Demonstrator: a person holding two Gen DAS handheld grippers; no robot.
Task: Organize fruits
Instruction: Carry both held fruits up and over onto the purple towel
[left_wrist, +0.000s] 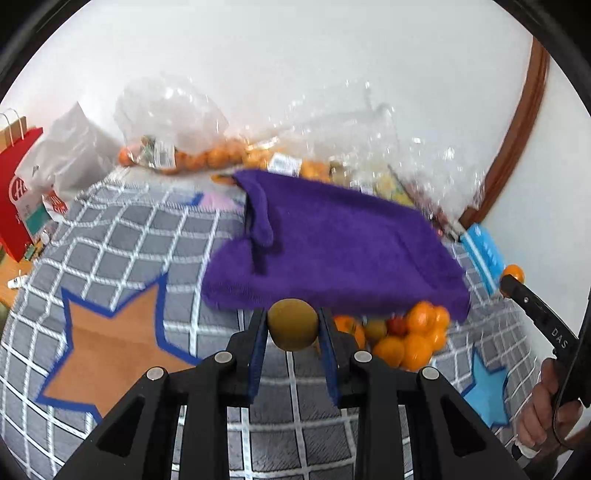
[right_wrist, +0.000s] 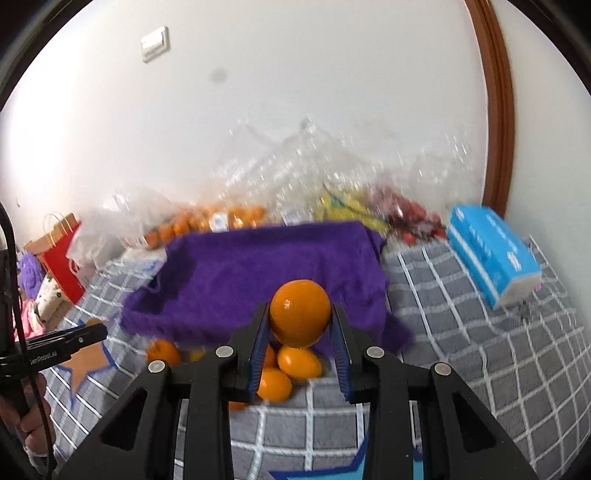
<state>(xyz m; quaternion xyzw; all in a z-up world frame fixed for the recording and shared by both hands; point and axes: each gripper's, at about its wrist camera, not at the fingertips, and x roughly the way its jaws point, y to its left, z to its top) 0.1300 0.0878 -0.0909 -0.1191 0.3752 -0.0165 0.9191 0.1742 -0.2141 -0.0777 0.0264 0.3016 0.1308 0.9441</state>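
Fruit is in both of your tongs: your left gripper is closed on a yellow-green fruit, and your right gripper is closed on an orange, each pinched between the blue pads. Both are held over the checked cloth, near the front edge of the purple towel.

The towel drapes over a pile of oranges, so you see only its front. Blur makes the bagged fruit by the wall hard to read: oranges in clear plastic bags, something yellow and red further right.

Only your right view shows the whole blue tissue pack; your left view cuts it off. Only your left view shows the small red fruit in the pile.
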